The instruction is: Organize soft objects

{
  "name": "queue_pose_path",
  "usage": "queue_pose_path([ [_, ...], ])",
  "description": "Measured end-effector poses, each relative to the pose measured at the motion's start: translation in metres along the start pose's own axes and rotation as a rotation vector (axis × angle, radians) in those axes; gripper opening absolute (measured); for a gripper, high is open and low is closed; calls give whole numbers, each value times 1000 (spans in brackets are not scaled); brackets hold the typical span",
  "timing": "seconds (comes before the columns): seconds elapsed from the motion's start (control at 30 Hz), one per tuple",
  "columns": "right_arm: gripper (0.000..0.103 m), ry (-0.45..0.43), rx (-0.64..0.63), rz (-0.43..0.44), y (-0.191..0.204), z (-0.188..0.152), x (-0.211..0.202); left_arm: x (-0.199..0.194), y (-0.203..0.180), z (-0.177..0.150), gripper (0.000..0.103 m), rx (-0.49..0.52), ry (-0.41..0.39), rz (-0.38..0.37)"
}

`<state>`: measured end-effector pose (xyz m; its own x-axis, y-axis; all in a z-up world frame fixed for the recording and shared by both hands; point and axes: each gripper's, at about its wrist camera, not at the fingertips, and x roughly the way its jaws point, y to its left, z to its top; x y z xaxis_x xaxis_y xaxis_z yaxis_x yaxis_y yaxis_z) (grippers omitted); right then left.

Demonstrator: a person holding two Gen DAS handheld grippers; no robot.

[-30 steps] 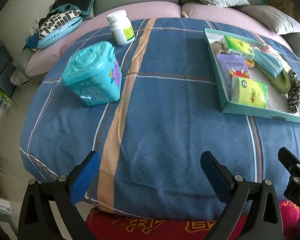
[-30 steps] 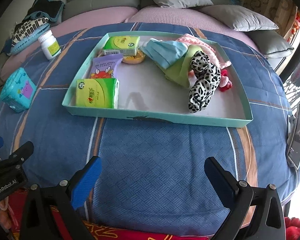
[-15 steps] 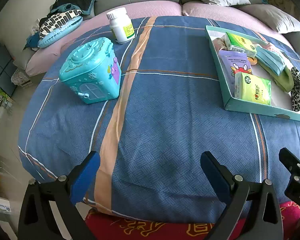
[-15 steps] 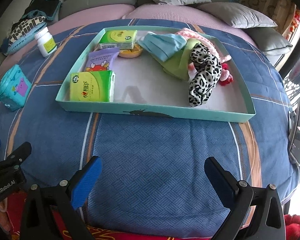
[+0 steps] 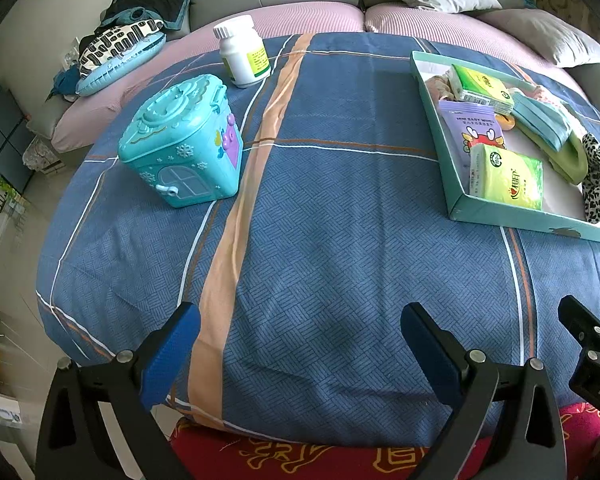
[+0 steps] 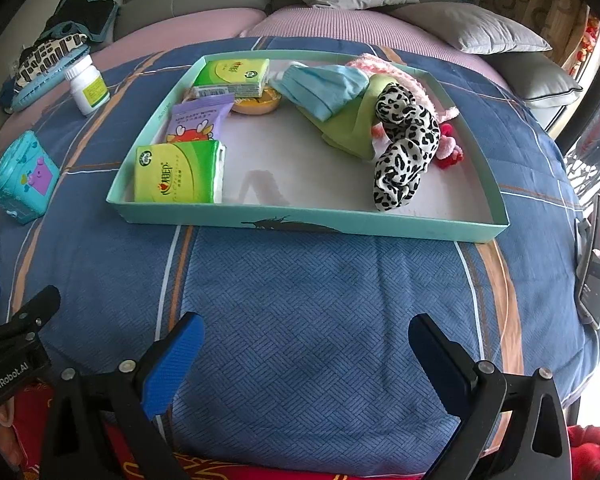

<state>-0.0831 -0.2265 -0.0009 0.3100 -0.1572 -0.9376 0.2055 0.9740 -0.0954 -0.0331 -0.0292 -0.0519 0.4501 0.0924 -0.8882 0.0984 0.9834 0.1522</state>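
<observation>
We record a worktop [image 6: 320,300] draped in a blue plaid cloth with an orange stripe, a grey sofa with cushions behind it

On it, toward the right, a shallow teal tray [image 6: 308,222], holding the soft items:
- leopard-print scrunchie [image 6: 404,152], lying over a green fabric piece [image 6: 352,128] at the tray's right part
- blue face mask [image 6: 324,86], resting on the green fabric's far end
- pink knitted item [image 6: 384,66] along the far right wall, partly hidden
- green tissue pack [image 6: 178,176] in the near left corner
- second green tissue pack [image 6: 232,76] in the far left corner
- purple wipes packet [image 6: 198,118] between the two packs
- small yellow round tin [image 6: 256,104], tucked under the far pack's edge

Outside the tray, well to the left: a turquoise toy house box [image 5: 184,140] and, beyond it, a white pill bottle [image 5: 244,56], upright

We list our left gripper [image 5: 300,344] and right gripper [image 6: 306,352], both spread wide and holding nothing, poised over the near edge of the cloth, well apart from the tray

A phone [image 6: 596,272] lies at the cloth's right edge
</observation>
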Motion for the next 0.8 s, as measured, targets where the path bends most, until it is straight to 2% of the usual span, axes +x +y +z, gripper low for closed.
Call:
queue_pose_path([
  [0.8, 103, 7, -2, 0, 1, -1, 2, 0, 0, 0, 100, 6, 4, 5],
])
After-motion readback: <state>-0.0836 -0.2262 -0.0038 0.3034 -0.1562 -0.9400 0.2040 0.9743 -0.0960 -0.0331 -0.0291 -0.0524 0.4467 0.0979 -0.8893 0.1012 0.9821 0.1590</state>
